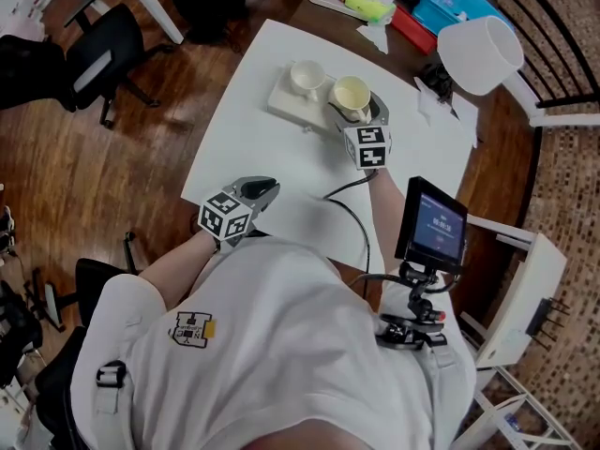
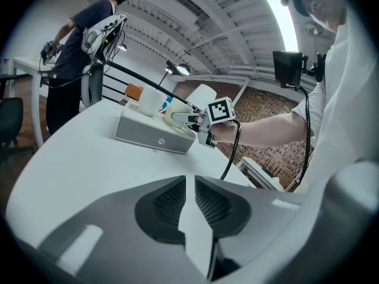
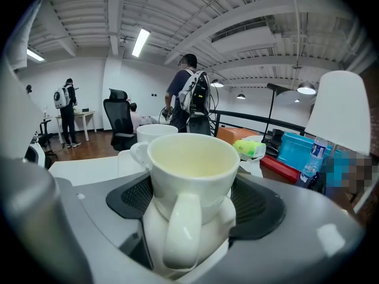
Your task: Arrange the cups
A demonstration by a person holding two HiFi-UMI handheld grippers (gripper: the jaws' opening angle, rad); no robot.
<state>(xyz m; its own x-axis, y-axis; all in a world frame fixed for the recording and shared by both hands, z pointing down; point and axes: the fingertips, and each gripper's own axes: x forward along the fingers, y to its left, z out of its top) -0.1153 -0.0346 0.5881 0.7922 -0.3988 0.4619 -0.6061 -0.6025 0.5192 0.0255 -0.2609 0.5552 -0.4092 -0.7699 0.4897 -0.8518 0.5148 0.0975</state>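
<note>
Right gripper (image 1: 357, 113): jaws spread wide, both pads clamped on the sides of a cream cup (image 3: 190, 173). Cup is upright between the jaws, handle turned back toward the gripper's camera, mouth open and empty, inside faintly yellowish. It is at the right end of a low white box (image 1: 286, 107) on the white table (image 1: 253, 139); resting or just above it, cannot tell. Second white cup (image 1: 307, 76) stands on the same box, just beside the held one on its left, handle out sideways.

Left gripper (image 2: 189, 201): jaws pressed together, nothing in them, low at the table's near edge, well apart from the box.
</note>
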